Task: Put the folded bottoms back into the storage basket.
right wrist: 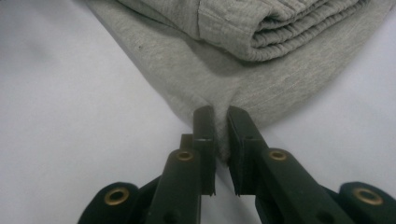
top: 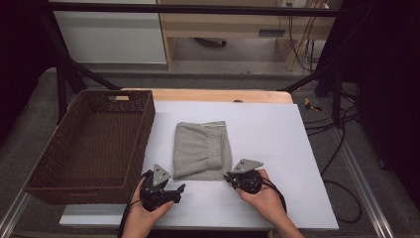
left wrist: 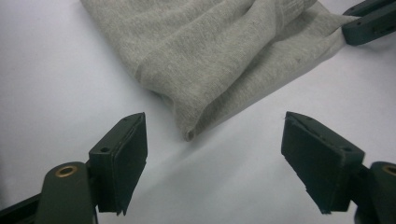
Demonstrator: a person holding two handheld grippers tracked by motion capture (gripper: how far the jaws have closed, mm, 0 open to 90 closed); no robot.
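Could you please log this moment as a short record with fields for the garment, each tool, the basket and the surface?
garment: folded grey garment, lying flat on the white sheet
right tool: right tool shut on the garment's near corner
left tool: left tool open, short of the garment's other near corner, not touching
basket: brown wicker basket, left of the garment
surface: white sheet on the table
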